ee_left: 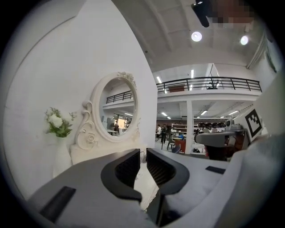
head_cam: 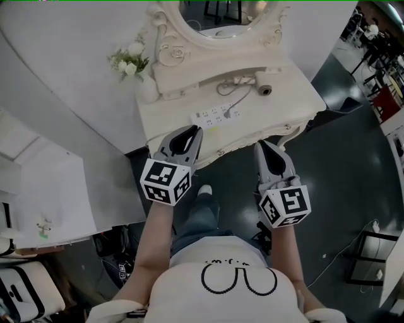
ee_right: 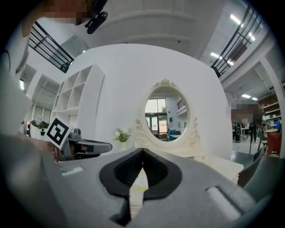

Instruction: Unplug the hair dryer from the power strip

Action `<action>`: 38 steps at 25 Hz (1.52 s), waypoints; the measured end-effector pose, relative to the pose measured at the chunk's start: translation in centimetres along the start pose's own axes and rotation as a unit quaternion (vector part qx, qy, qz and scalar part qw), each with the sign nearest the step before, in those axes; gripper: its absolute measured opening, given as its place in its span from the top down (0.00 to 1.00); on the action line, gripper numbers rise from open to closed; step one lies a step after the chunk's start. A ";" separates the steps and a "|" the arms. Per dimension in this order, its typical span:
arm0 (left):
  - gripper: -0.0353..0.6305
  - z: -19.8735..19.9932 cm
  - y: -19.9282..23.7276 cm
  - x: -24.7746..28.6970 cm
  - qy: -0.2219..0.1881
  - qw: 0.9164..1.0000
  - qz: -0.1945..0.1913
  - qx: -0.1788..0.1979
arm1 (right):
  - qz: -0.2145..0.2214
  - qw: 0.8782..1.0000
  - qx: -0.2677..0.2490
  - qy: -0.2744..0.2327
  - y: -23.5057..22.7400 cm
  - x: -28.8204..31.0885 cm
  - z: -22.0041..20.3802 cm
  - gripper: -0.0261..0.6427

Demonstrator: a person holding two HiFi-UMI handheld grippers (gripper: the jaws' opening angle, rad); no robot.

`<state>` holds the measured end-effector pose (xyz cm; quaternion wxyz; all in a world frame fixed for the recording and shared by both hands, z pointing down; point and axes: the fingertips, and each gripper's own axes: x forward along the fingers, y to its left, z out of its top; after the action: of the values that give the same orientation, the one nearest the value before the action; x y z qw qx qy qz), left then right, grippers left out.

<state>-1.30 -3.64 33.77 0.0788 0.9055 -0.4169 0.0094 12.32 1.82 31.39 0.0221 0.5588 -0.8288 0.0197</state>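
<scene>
**Asker:** Where are your tongs against the dressing table [head_cam: 173, 123]?

**Me:** Both are at its front edge, pointing in toward the mirror [head_cam: 221, 16]. My left gripper [head_cam: 193, 132] has its tips just over the front edge, left of the middle. My right gripper [head_cam: 262, 147] sits just off the front edge, further right.

**Asker:** How do the jaws stand?

**Me:** The left ones are a narrow slit apart, with only the tabletop showing through the gap. The right ones are closed tip to tip and grip nothing.

**Asker:** And the hair dryer?

**Me:** The hair dryer [head_cam: 262, 82] lies on the table at the back right, below the mirror frame. Its grey cord [head_cam: 238, 101] runs forward to the power strip [head_cam: 216, 115], which lies flat on the table near the front middle. The plug is too small for me to make out.

**Asker:** Anything else on the table?

**Me:** White flowers [head_cam: 129, 63] stand in a vase at its back left corner.
</scene>
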 end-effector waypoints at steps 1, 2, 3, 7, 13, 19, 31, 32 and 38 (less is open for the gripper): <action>0.85 -0.2 0.7 1.0 0.004 1.000 -0.009 0.001 | -0.002 1.000 0.001 0.006 -0.5 1.0 -0.3 0.96; 0.76 -0.5 1.2 2.2 0.010 1.000 -0.019 0.003 | -0.005 1.000 0.002 0.012 -1.1 2.1 -0.6 0.96; 0.68 -1.0 1.8 3.3 0.019 0.999 -0.030 0.007 | -0.009 1.000 0.005 0.018 -1.8 3.1 -0.9 0.96; 0.56 -3.9 4.1 7.7 0.078 0.994 -0.062 0.032 | -0.020 0.999 0.014 0.042 -4.1 7.5 -2.2 0.96; 0.56 -9.2 6.9 12.8 0.173 0.978 -0.106 0.044 | -0.032 0.995 0.024 0.094 -6.3 13.1 -5.4 0.96; 0.56 -14.2 8.9 16.0 0.247 0.959 -0.133 0.040 | -0.051 0.987 0.035 0.145 -8.4 16.6 -8.5 0.96; 0.56 -20.8 9.9 19.1 0.342 0.928 -0.139 0.058 | -0.022 0.973 0.074 0.217 -9.2 19.6 -14.4 0.92; 0.57 -21.1 10.1 19.2 0.345 0.927 -0.134 0.059 | -0.016 0.972 0.075 0.222 -9.2 19.9 -14.8 0.85; 0.57 -21.5 10.2 19.4 0.353 0.926 -0.118 0.068 | 0.023 0.964 0.092 0.249 -8.9 22.0 -17.6 0.75</action>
<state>4.66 -21.54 57.97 0.1598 0.8895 -0.2509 0.3469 12.59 -20.86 50.36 0.1754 0.5169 -0.8043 0.2350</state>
